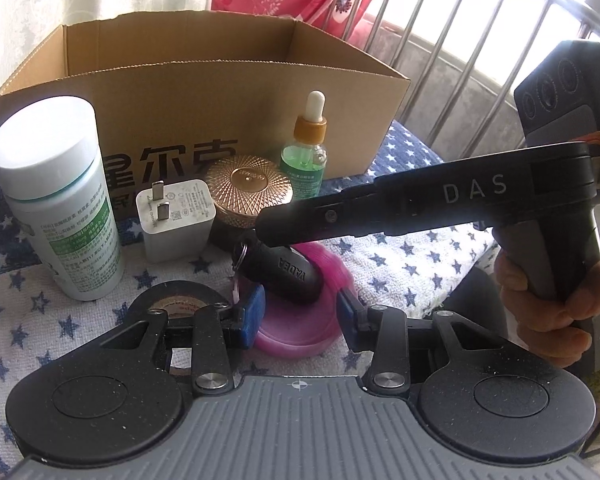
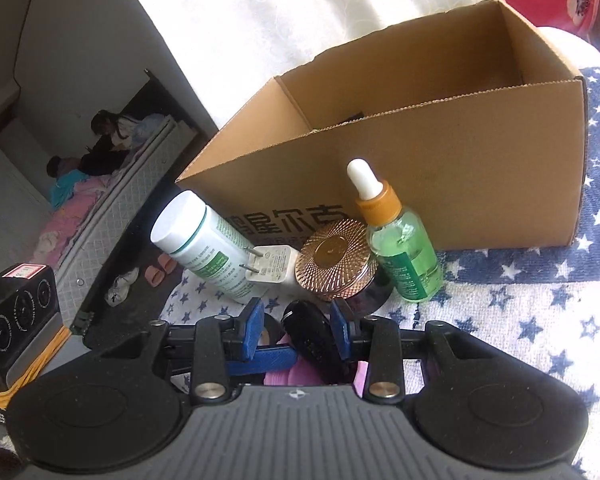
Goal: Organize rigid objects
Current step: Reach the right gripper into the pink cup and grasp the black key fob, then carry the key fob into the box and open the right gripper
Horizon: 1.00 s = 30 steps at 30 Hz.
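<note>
A black key fob (image 1: 290, 274) lies across a pink round lid (image 1: 300, 320) on the star-patterned cloth. My left gripper (image 1: 300, 314) is open, its blue pads on either side of the pink lid. My right gripper (image 2: 296, 330) is open with its pads on either side of the fob (image 2: 310, 334); from the left wrist view its black fingers (image 1: 300, 220) reach over the fob's end. Behind stand a white bottle (image 1: 60, 196), a white charger (image 1: 176, 220), a gold-lidded jar (image 1: 248, 192) and a green dropper bottle (image 1: 308, 148).
An open cardboard box (image 1: 204, 92) stands behind the row of objects. A black tape roll (image 1: 176, 300) lies left of my left gripper. A metal railing (image 1: 480, 40) runs at the right. The cloth's left edge drops to the floor (image 2: 112, 280).
</note>
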Motion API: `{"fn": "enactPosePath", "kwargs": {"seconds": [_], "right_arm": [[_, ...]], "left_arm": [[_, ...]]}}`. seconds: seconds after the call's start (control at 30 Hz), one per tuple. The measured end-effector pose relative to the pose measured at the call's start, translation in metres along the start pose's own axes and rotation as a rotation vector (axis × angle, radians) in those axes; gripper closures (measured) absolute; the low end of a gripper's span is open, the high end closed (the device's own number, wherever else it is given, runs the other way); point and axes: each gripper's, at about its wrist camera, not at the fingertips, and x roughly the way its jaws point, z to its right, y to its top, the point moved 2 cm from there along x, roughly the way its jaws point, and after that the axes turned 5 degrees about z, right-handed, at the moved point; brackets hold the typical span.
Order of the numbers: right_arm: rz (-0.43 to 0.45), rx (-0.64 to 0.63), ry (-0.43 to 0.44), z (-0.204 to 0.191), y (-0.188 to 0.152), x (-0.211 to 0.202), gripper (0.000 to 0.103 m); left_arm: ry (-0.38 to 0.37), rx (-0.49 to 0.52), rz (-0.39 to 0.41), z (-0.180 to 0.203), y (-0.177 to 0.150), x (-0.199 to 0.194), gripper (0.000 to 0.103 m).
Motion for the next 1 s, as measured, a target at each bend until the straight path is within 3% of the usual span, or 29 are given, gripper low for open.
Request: {"fn": "enactPosePath", "kwargs": {"seconds": [0.6, 0.7, 0.87, 1.0], "right_arm": [[-0.063, 0.119, 0.136, 0.015, -0.011, 0.000, 0.062], [-0.059, 0.101, 0.116, 0.011, -0.014, 0.001, 0.064], [-0.075, 0.106, 0.070, 0.014, -0.017, 0.007, 0.078], [-0.067, 0.115, 0.057, 0.012, -0.019, 0.006, 0.081]], "left_arm": [[-0.003, -0.020, -0.006, 0.001, 0.001, 0.003, 0.060], [0.012, -0.014, -0.002, 0.002, 0.000, 0.002, 0.065], [0.027, -0.026, 0.005, -0.002, 0.001, -0.001, 0.072], [0.037, -0.012, 0.010, 0.000, 0.002, -0.005, 0.074]]}}
